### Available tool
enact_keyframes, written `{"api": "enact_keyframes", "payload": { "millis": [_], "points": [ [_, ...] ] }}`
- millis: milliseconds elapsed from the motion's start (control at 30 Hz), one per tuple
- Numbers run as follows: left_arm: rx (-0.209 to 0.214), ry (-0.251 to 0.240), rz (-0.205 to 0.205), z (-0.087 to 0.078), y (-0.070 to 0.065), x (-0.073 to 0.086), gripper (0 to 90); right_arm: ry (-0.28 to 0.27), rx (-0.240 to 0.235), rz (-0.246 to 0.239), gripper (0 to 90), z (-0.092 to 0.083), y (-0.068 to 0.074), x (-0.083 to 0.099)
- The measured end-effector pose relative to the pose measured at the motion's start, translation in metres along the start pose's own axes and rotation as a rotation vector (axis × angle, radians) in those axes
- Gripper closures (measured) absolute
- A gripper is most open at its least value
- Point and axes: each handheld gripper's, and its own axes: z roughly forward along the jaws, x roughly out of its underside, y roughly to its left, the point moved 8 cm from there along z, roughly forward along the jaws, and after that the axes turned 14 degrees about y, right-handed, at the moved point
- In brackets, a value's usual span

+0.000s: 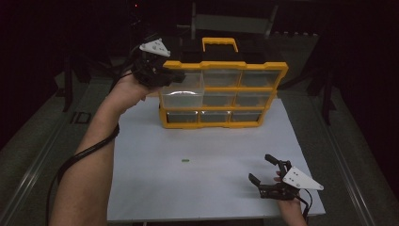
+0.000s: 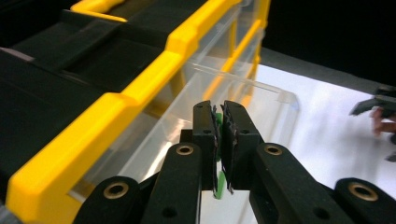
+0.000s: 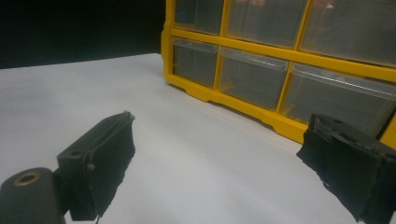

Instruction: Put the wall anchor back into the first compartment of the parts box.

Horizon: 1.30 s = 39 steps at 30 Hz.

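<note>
A yellow organizer (image 1: 221, 109) with clear drawers stands at the back of the white board. Its top-left drawer (image 1: 182, 93) is pulled out. My left gripper (image 1: 178, 75) hovers at that drawer's upper left corner. In the left gripper view, the left gripper (image 2: 220, 112) is shut on a small green piece (image 2: 218, 182), right above the open drawer (image 2: 266, 95). A second small green piece (image 1: 185, 160) lies on the board in front of the organizer. My right gripper (image 1: 260, 168) rests near the board's front right corner, open with nothing between its jaws; the right gripper (image 3: 219, 144) faces the organizer (image 3: 280, 58).
The white board (image 1: 207, 188) lies on a dark grey table. A yellow carry handle (image 1: 219, 43) tops the organizer, with a black case behind it. A black cable (image 1: 84, 150) trails along the left forearm.
</note>
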Motion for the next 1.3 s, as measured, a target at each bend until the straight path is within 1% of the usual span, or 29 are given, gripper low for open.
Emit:
{"api": "enact_keyframes", "payload": {
  "millis": [133,167,200,233,267,333,367,400,433,467,500,533,567,600,633,667,733,800,833,867,900,933,1000,1033,1067,1167,1200,1233,1300],
  "points": [
    [0.0,0.003,-0.007,-0.001,0.0,-0.001,83.3,0.002,-0.002,0.003,8.9,0.0,0.0,0.0],
    [0.004,0.001,-0.004,-0.002,-0.001,-0.001,80.6,0.001,-0.002,0.003,8.9,0.0,0.0,0.0],
    [-0.016,0.004,-0.003,-0.003,-0.002,-0.001,75.8,0.001,-0.001,0.002,8.9,0.0,0.0,0.0],
    [-0.023,0.004,-0.012,-0.004,-0.002,-0.001,68.1,0.002,-0.002,0.003,8.9,0.0,0.0,0.0],
    [-0.03,0.004,-0.012,-0.005,-0.003,-0.001,60.4,0.001,-0.003,0.0,8.9,0.0,0.0,0.0],
    [-0.028,0.009,-0.027,-0.006,-0.004,-0.001,50.0,0.001,-0.002,0.005,8.9,0.0,0.0,0.0],
    [-0.039,0.007,-0.024,-0.007,-0.004,0.0,42.9,0.002,-0.002,0.003,8.9,0.0,0.0,0.0],
    [-0.032,-0.003,-0.034,-0.009,-0.005,0.0,38.6,0.0,-0.002,0.003,8.9,0.0,0.0,0.0],
    [-0.032,-0.003,-0.034,-0.009,-0.005,0.0,31.4,0.0,-0.002,0.003,8.9,0.0,0.0,0.0],
    [-0.033,-0.01,-0.037,-0.01,-0.006,-0.001,31.4,0.001,-0.002,0.003,8.9,0.0,0.0,0.0],
    [-0.025,-0.014,-0.041,-0.012,-0.007,0.0,24.2,0.001,-0.002,0.003,8.9,0.0,0.0,0.0],
    [-0.009,-0.016,-0.041,-0.013,-0.009,0.0,19.1,0.001,-0.001,0.003,8.9,0.0,0.0,0.0],
    [-0.001,-0.016,-0.034,-0.013,-0.011,0.001,12.9,0.0,-0.002,0.003,8.9,0.0,0.001,0.0],
    [0.016,-0.013,-0.019,-0.014,-0.014,0.002,10.8,-0.001,-0.002,0.005,8.9,0.0,0.001,0.0],
    [0.025,-0.006,0.004,-0.015,-0.017,0.003,2.6,0.0,-0.001,0.003,8.9,0.0,0.0,0.0],
    [0.031,-0.002,0.01,-0.015,-0.019,0.004,2.5,0.001,-0.001,0.003,8.9,0.0,0.0,0.0],
    [0.024,-0.007,0.033,-0.018,-0.023,0.006,2.5,0.0,0.0,0.007,8.9,0.0,0.0,0.0],
    [0.03,-0.015,0.052,-0.02,-0.028,0.007,2.4,0.001,0.0,0.001,8.9,0.0,0.001,0.0],
    [0.041,-0.014,0.059,-0.021,-0.032,0.008,2.4,0.001,0.0,0.001,8.9,0.0,0.001,0.0],
    [0.038,-0.017,0.066,-0.022,-0.034,0.008,2.4,0.003,-0.001,-0.002,8.9,0.0,0.001,0.0],
    [0.051,-0.021,0.072,-0.023,-0.038,0.009,2.4,0.004,-0.001,-0.002,8.9,0.0,0.001,0.0],
    [0.05,-0.023,0.08,-0.024,-0.041,0.01,2.4,0.005,-0.001,-0.002,8.9,0.0,0.001,0.0],
    [0.069,-0.031,0.089,-0.026,-0.046,0.012,2.5,0.005,0.002,-0.002,8.9,0.0,0.001,0.0],
    [0.06,-0.036,0.091,-0.027,-0.048,0.012,2.5,0.004,0.002,-0.001,8.9,0.0,0.001,-0.001],
    [0.077,-0.039,0.092,-0.028,-0.051,0.013,2.5,0.004,0.002,-0.001,8.9,0.0,0.001,-0.001],
    [0.094,-0.037,0.106,-0.028,-0.059,0.017,3.1,0.004,0.003,-0.002,8.9,0.0,0.001,-0.001],
    [0.09,-0.041,0.109,-0.028,-0.061,0.019,3.1,0.004,0.003,-0.002,8.9,0.0,0.001,-0.001],
    [0.101,-0.043,0.113,-0.028,-0.064,0.02,3.1,0.002,0.003,-0.003,8.9,0.0,0.001,-0.001],
    [0.105,-0.04,0.128,-0.028,-0.069,0.023,3.1,-0.001,0.004,-0.002,8.9,0.0,0.001,-0.001]
  ]
}}
